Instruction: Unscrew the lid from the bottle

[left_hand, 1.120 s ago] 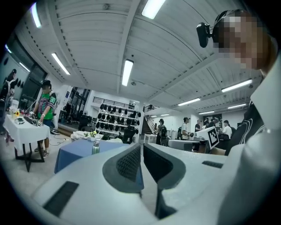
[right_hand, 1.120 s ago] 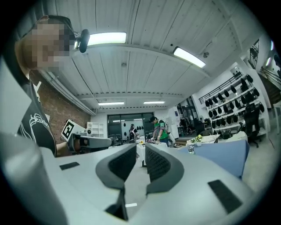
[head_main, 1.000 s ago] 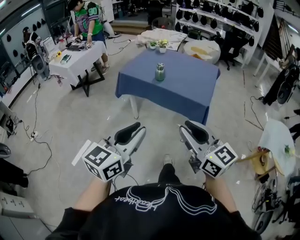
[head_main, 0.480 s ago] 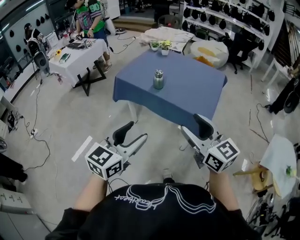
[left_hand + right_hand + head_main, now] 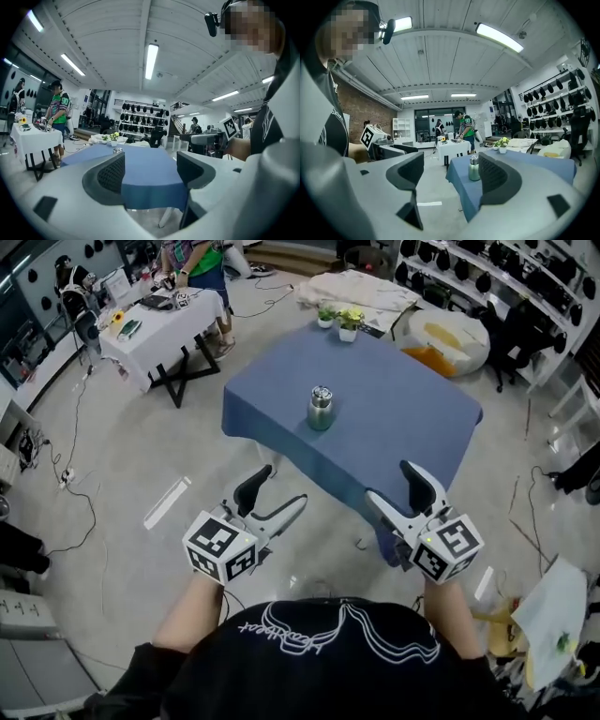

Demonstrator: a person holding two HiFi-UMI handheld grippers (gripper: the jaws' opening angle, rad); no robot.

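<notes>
A pale green bottle [image 5: 320, 410] with a silver lid stands upright on the blue-clothed table [image 5: 394, 418], toward its left side. In the right gripper view the bottle [image 5: 474, 168] shows beside the right jaw's inner edge, far off. Only its lid [image 5: 118, 150] peeks over the left jaw in the left gripper view. My left gripper [image 5: 277, 495] and right gripper [image 5: 400, 486] hover over the floor, short of the table's near edge. Both sets of jaws are opening wide with nothing between them.
Two small potted plants [image 5: 339, 319] sit at the blue table's far edge. A white table [image 5: 159, 320] with a person beside it stands at the far left. Cables lie on the floor at left. Shelves of dark helmets [image 5: 487, 277] line the back right.
I have walked closer to the blue table, which now looms larger. Both grippers rose toward its near edge, and their jaws spread apart from nearly shut.
</notes>
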